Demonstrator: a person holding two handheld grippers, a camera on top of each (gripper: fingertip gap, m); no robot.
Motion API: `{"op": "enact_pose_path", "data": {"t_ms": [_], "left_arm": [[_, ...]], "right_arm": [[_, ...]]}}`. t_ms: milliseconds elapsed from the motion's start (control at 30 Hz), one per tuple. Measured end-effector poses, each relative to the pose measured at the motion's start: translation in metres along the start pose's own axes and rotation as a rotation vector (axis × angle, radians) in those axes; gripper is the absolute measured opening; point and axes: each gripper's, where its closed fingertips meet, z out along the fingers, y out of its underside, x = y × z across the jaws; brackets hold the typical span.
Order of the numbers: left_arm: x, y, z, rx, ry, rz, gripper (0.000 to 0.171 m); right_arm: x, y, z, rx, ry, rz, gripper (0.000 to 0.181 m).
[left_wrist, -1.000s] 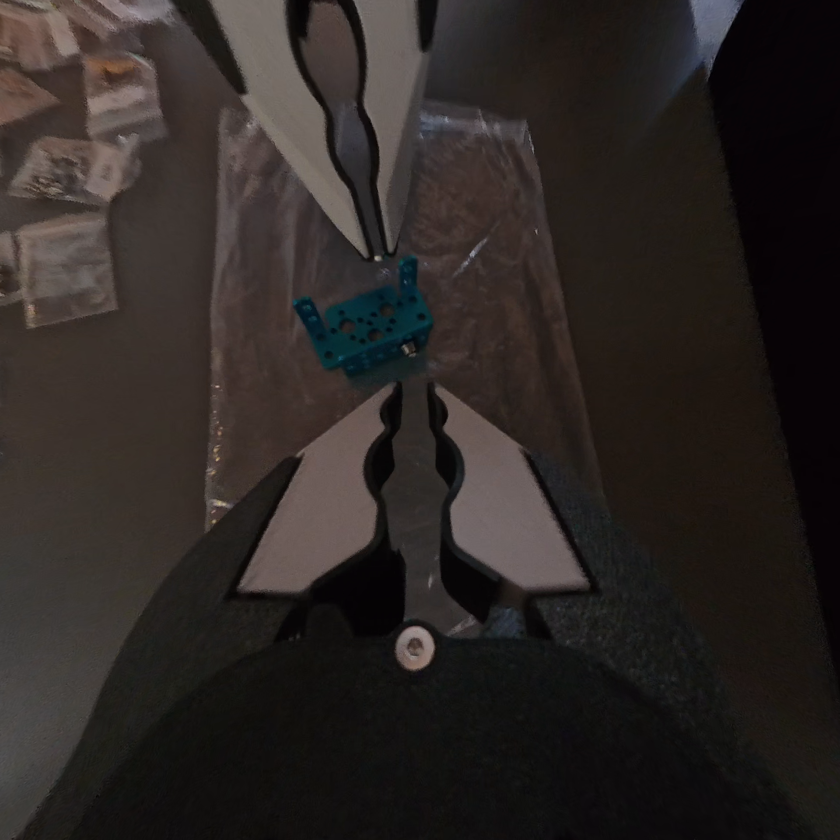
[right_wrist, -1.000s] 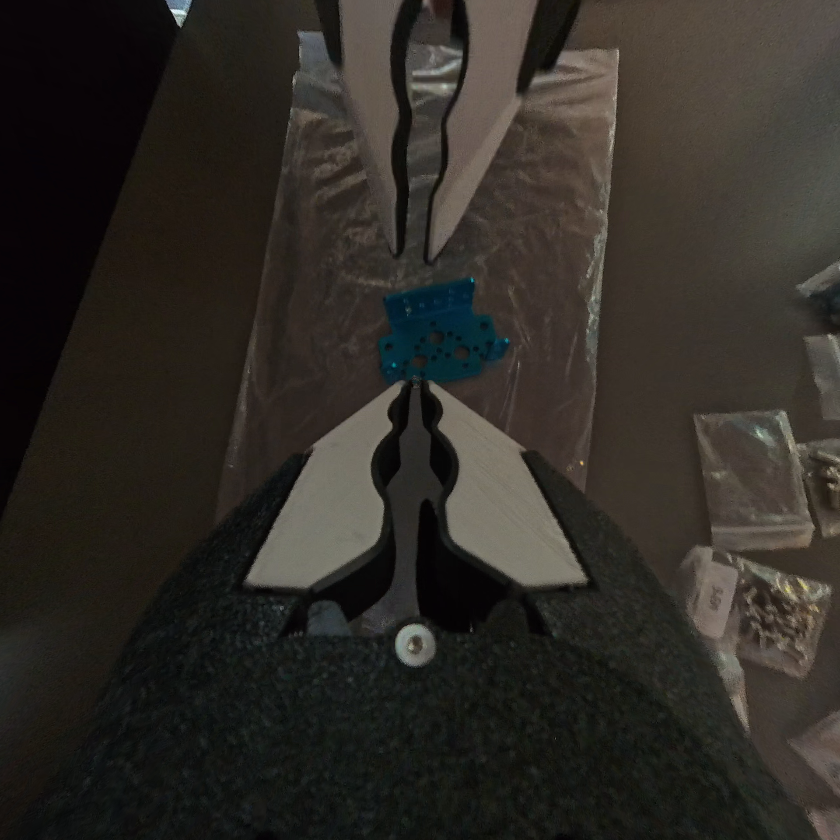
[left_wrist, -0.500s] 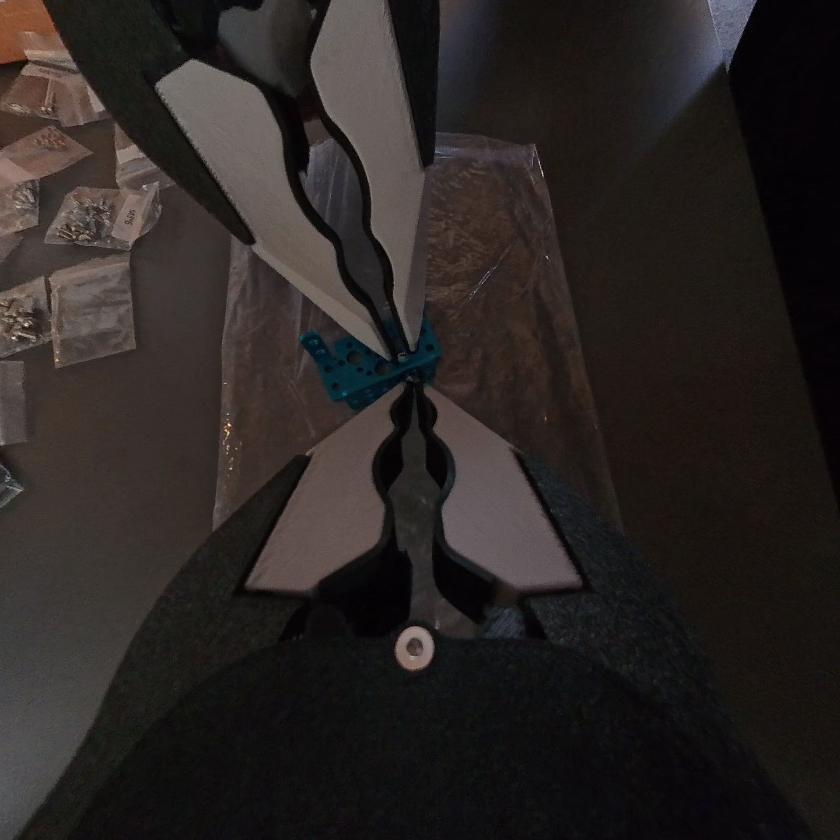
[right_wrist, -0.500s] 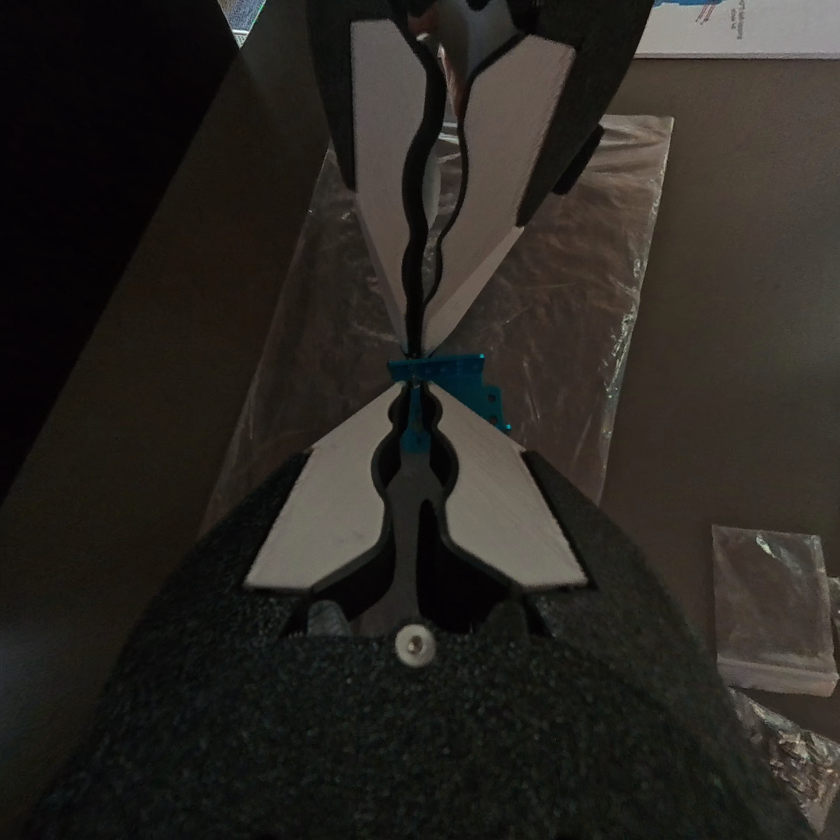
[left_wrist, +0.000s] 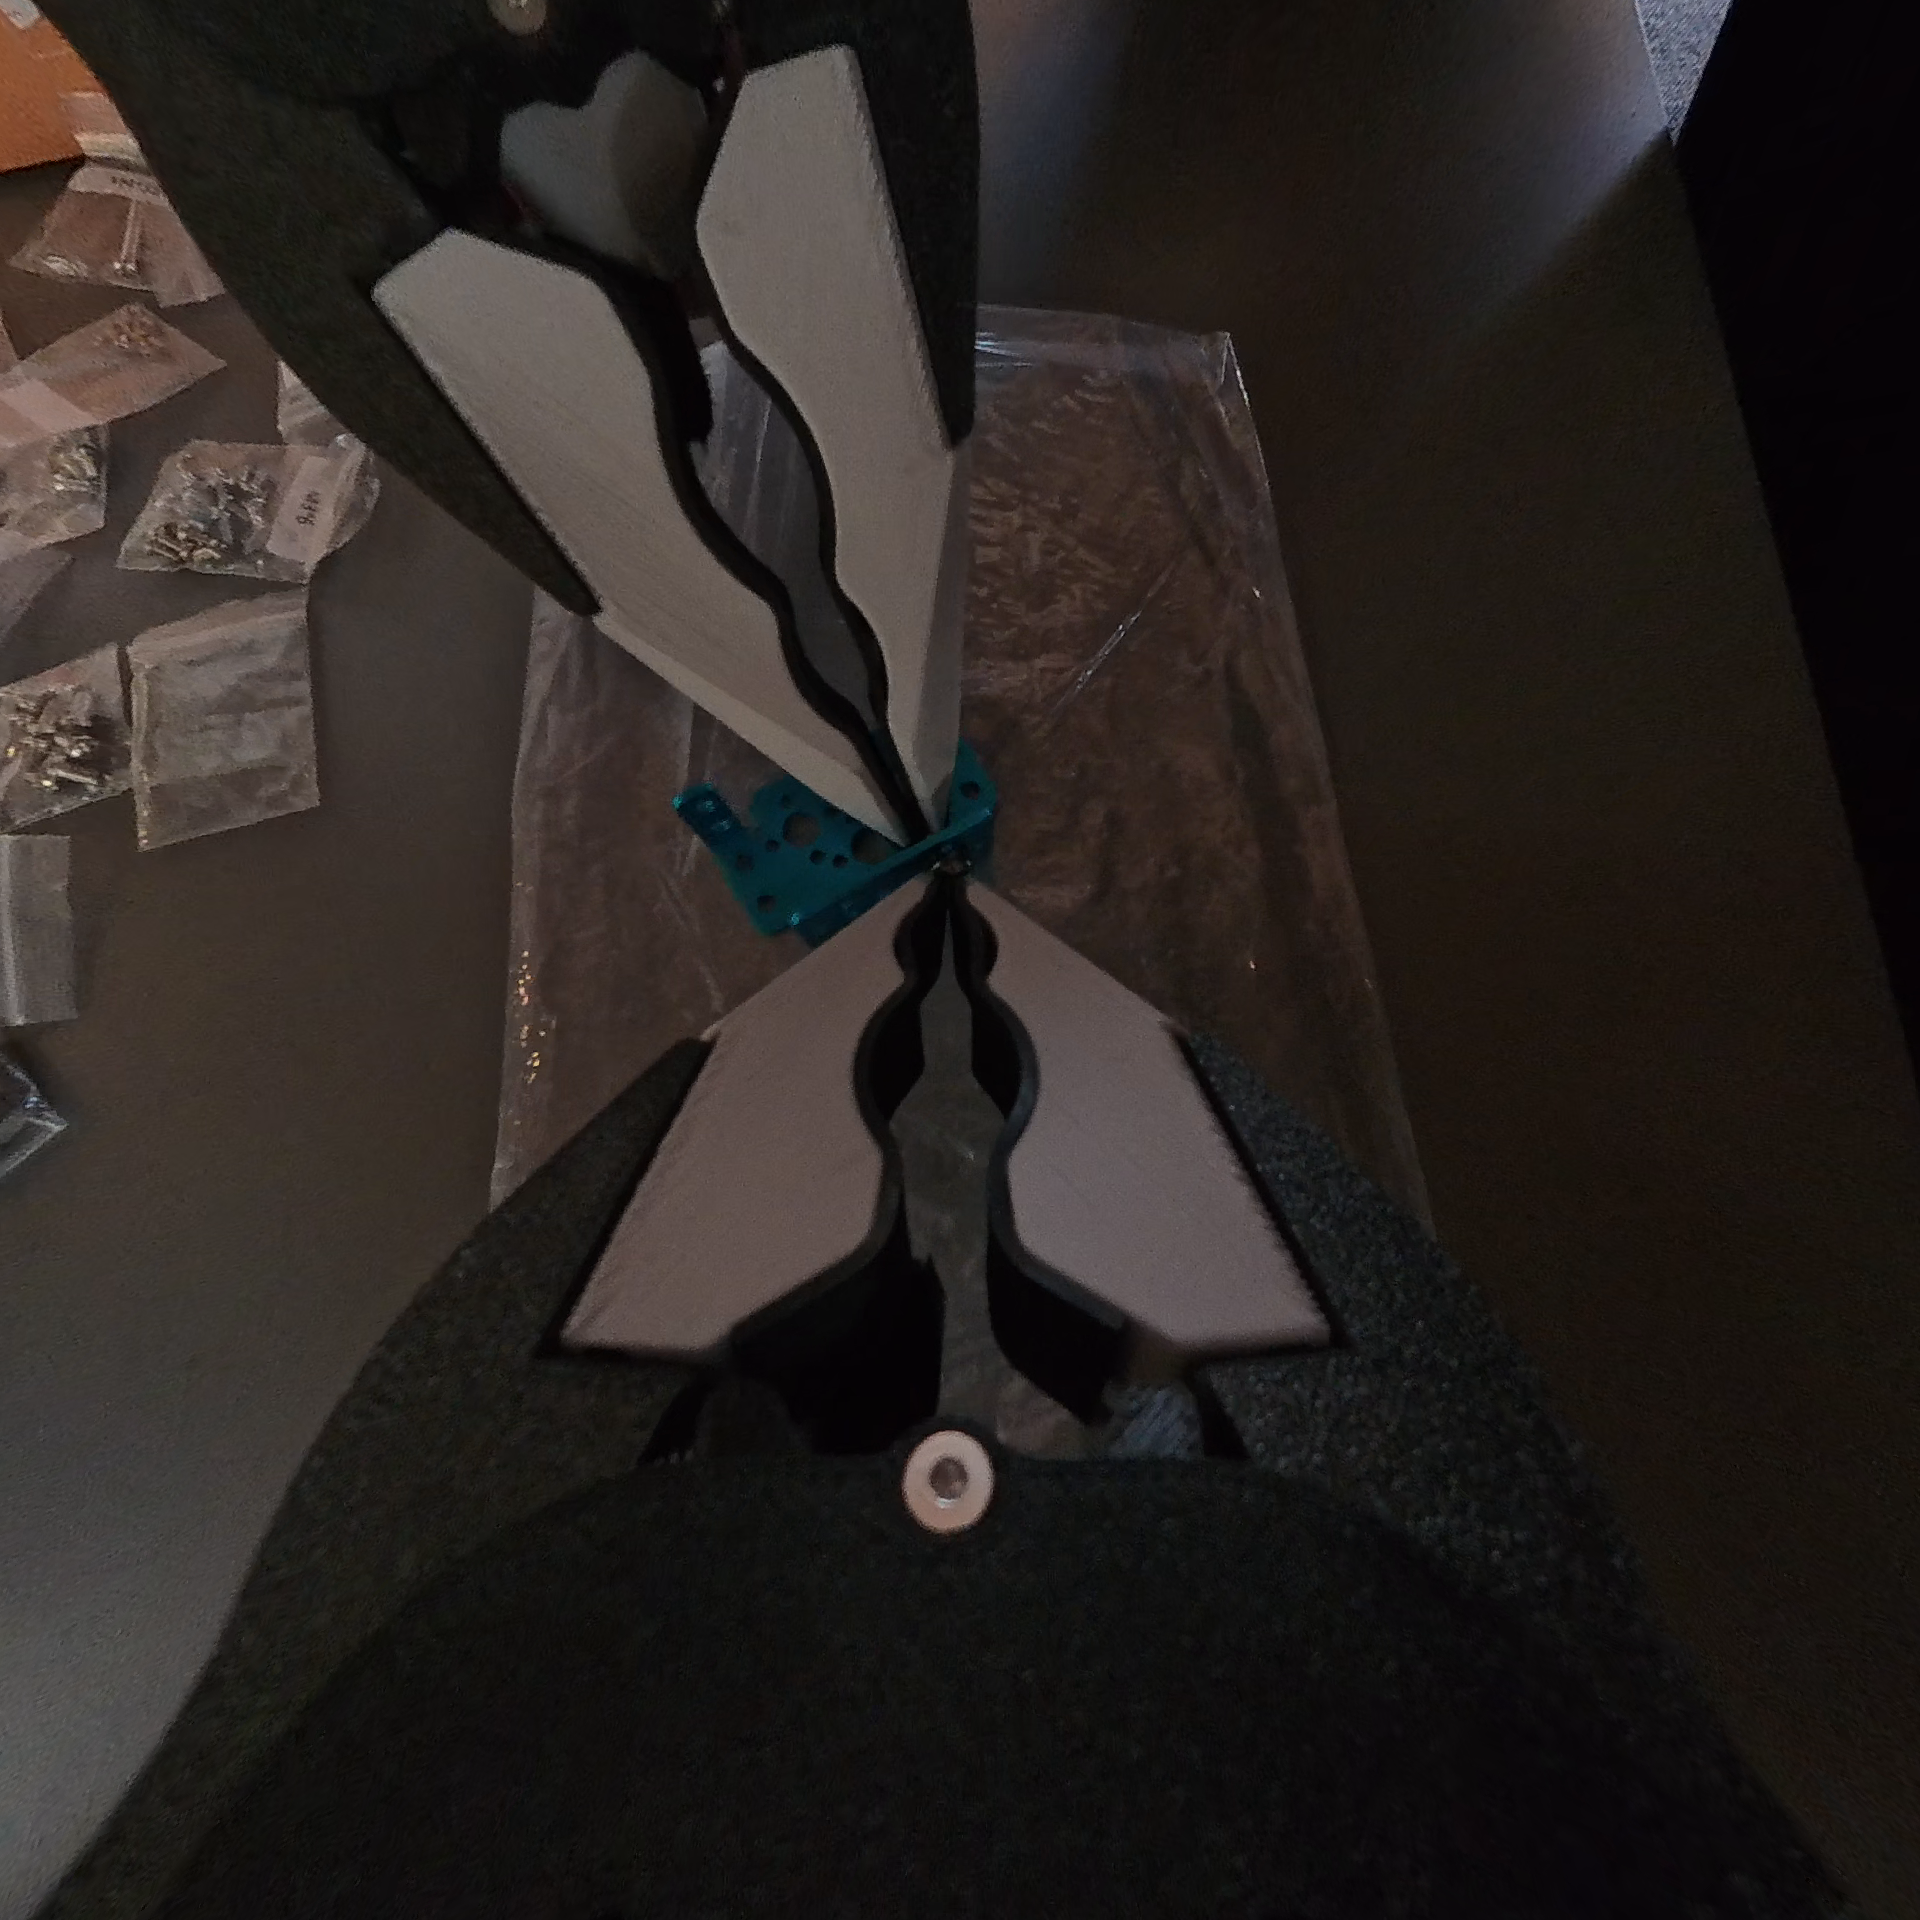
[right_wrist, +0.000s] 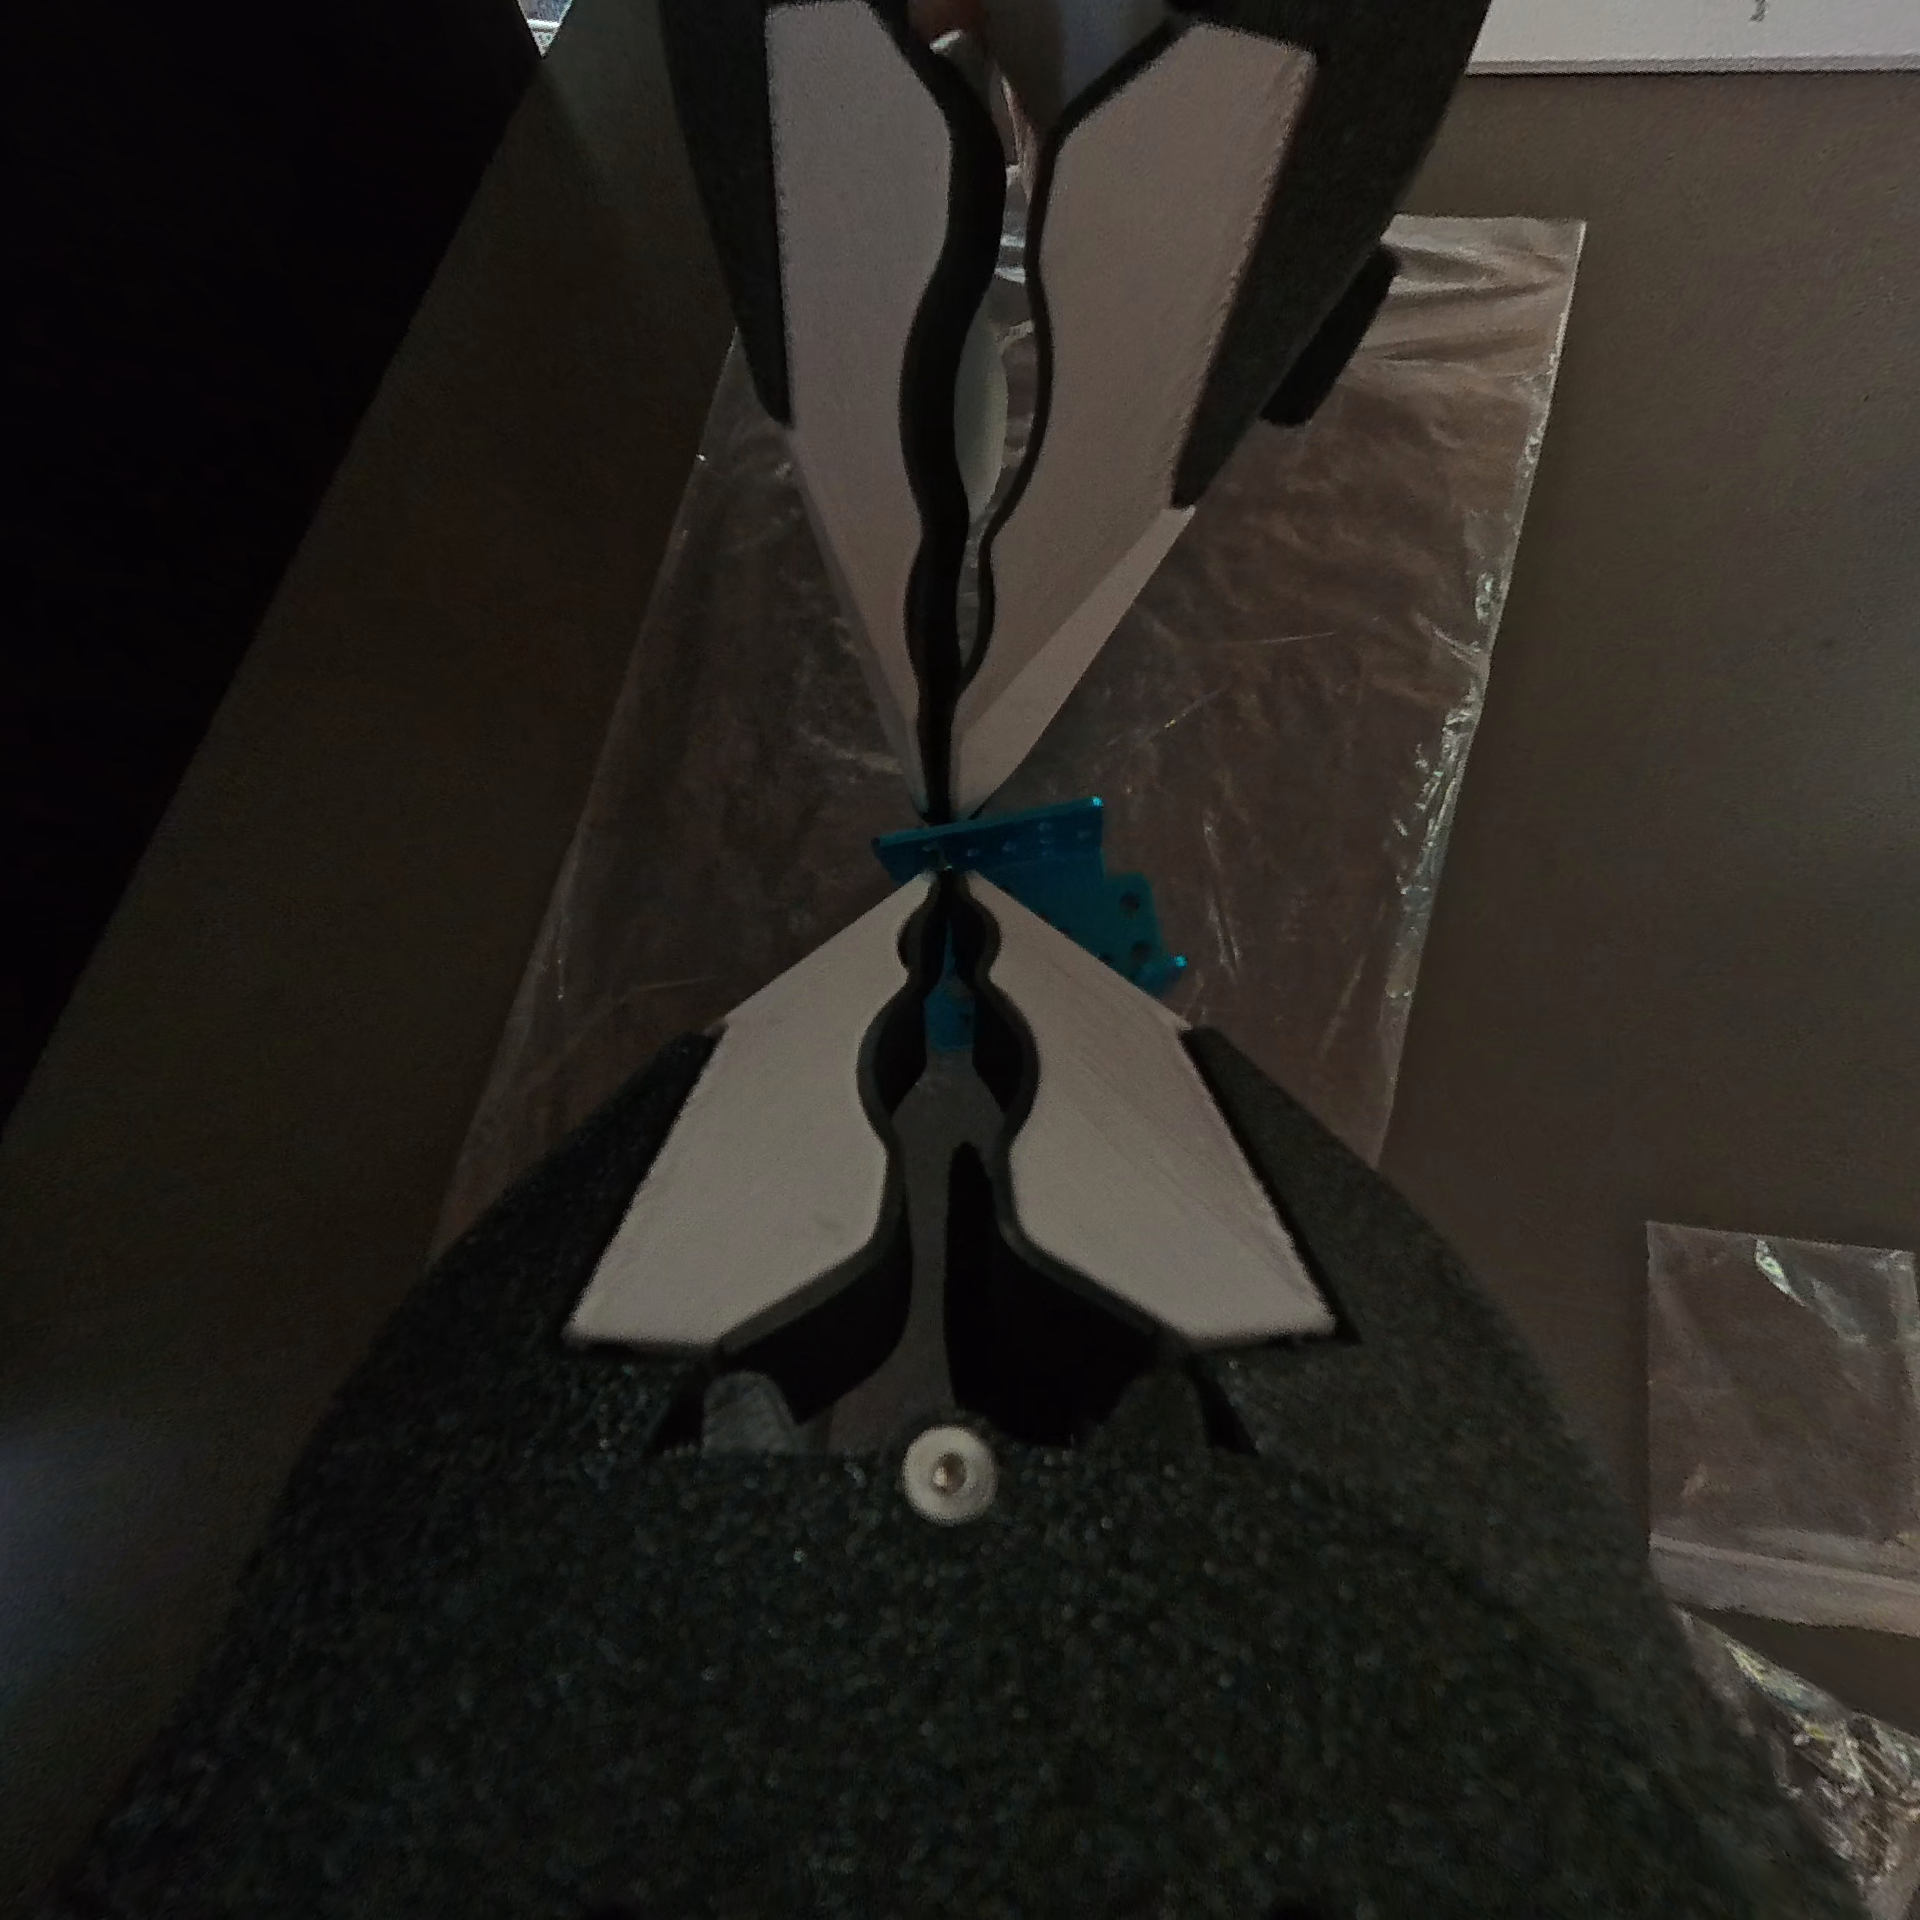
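Blue perforated bracket (left_wrist: 790, 847) pinched between both grippers above clear plastic sheet (left_wrist: 1195, 644). Left gripper (left_wrist: 951, 896) clamped on its edge from 6 o'clock; right gripper (right_wrist: 948, 891) likewise clamped, meeting tip-to-tip. Long axis running 9-to-3. Parts bags (left_wrist: 223, 717) at 9 on the counter (left_wrist: 260, 1143).

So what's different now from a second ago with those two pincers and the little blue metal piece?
The right gripper swung in to meet the left gripper tip to tip at the blue bracket, which has tipped up from lying flat; both pincers now look shut on its edge. The clear plastic sheet under it and the small bags of screws stayed put.
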Motion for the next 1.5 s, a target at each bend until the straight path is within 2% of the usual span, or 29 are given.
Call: {"op": "enact_pose_path", "data": {"t_ms": [667, 1000, 1167, 1233, 1333, 1433, 1500], "left_arm": [[-0.003, 0.0, 0.002, -0.005, -0.03, 0.019, 0.0], [-0.004, 0.0, 0.002, -0.009, -0.04, 0.029, 0.0], [-0.009, 0.006, -0.004, -0.034, -0.072, 0.051, 0.005], [-0.011, 0.005, -0.011, -0.017, -0.061, 0.025, 0.011], [-0.016, 0.003, -0.015, 0.013, -0.05, -0.034, 0.026], [-0.017, 0.004, -0.009, 0.005, -0.057, -0.045, 0.04], [-0.018, 0.005, -0.004, -0.004, -0.072, -0.034, 0.042]], "right_arm": [[0.007, 0.005, 0.002, 0.041, -0.013, 0.057, 0.0], [0.01, 0.003, -0.008, 0.076, -0.008, 0.063, 0.0], [0.006, -0.013, -0.032, 0.252, -0.049, 0.056, 0.014], [0.016, -0.012, -0.04, 0.305, -0.015, 0.074, 0.029], [0.024, -0.004, -0.036, 0.298, -0.013, 0.121, 0.05], [0.021, -0.003, -0.024, 0.257, -0.046, 0.114, 0.053], [0.021, -0.001, -0.017, 0.211, -0.058, 0.112, 0.053]]}}
